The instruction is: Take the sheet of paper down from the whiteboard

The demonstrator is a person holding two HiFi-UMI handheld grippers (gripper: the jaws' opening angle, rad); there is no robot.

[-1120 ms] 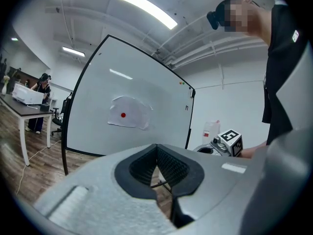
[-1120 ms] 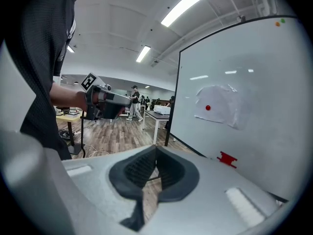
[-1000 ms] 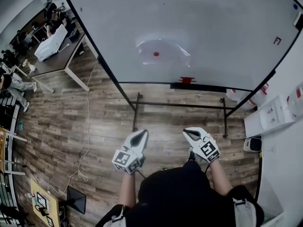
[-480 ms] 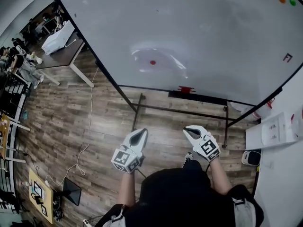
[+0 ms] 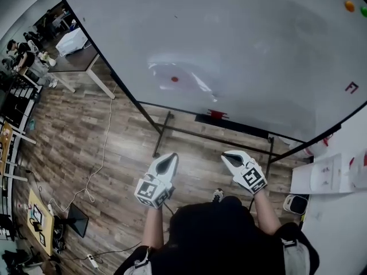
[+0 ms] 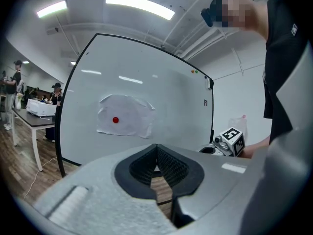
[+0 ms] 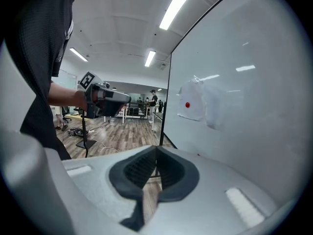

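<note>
A crumpled white sheet of paper [image 5: 180, 80] hangs on the whiteboard [image 5: 258, 44], pinned by a red magnet [image 5: 174, 79]. The left gripper view shows the paper [image 6: 124, 116] and magnet [image 6: 115, 120] ahead at left; in the right gripper view the paper [image 7: 195, 103] is on the board at right. My left gripper [image 5: 167, 163] and right gripper [image 5: 230, 159] are held in front of the person's body, well short of the board. Both are shut with nothing between their jaws [image 6: 156, 166] [image 7: 156, 168].
The whiteboard stands on a black frame [image 5: 212, 135] over wood flooring [image 5: 74, 142]. A red clip [image 5: 217, 114] sits on its tray. Orange and green magnets [image 5: 350, 6] are at top right. A cable [image 5: 103, 153] trails on the floor. Desks with people [image 5: 34, 50] are at far left.
The whiteboard and paper have grown larger and shifted left in the head view as the person walked toward it. Both grippers kept their place before the body, shut.
</note>
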